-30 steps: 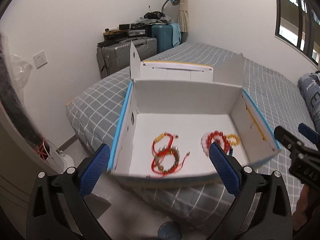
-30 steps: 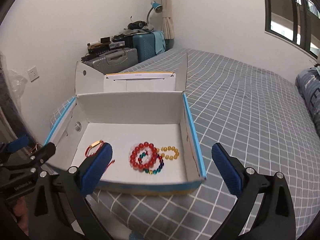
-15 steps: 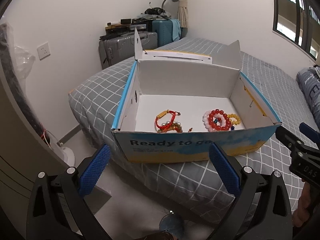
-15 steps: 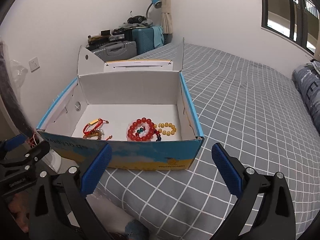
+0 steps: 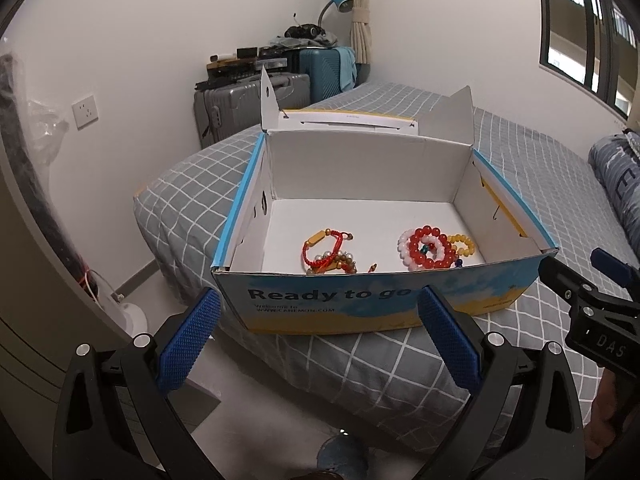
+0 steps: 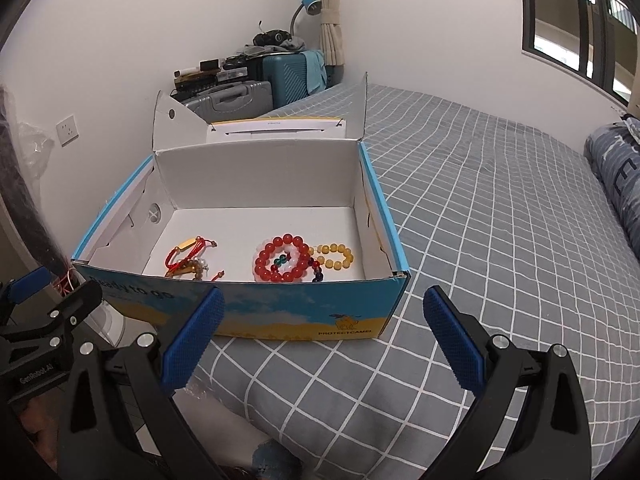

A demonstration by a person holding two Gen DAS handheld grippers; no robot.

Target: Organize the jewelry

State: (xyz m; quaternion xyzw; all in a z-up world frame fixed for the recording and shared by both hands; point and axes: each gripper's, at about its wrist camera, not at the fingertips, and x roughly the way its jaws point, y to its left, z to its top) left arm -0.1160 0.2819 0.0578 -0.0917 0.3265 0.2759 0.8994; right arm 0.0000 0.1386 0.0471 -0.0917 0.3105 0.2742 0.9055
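**A:** Start near you. What are your tools doing?

**B:** Your left gripper (image 5: 318,340) is spread wide and carries nothing. Your right gripper (image 6: 326,340) is the same, wide and bare. Both hang in front of the box (image 6: 280,312), outside its printed front wall.

**A:** And the jewelry?

**B:** All of it lies on the box floor, close behind that front wall. On the left is a red cord bracelet (image 5: 320,246) tangled with a brown bead one (image 5: 344,260). On the right is a red bead ring (image 6: 282,258) lying over a white one, and a yellow bead ring (image 6: 332,256) touches it on the far right side.

**A:** So which hand goes where?

**B:** I think your left gripper is nearer to the cord pile, and your right gripper is nearer to the bead rings. Both lie ahead and below the wall edge, so you must go over the wall and then down. Behind the box, the bed (image 6: 500,200) runs far to the wall.
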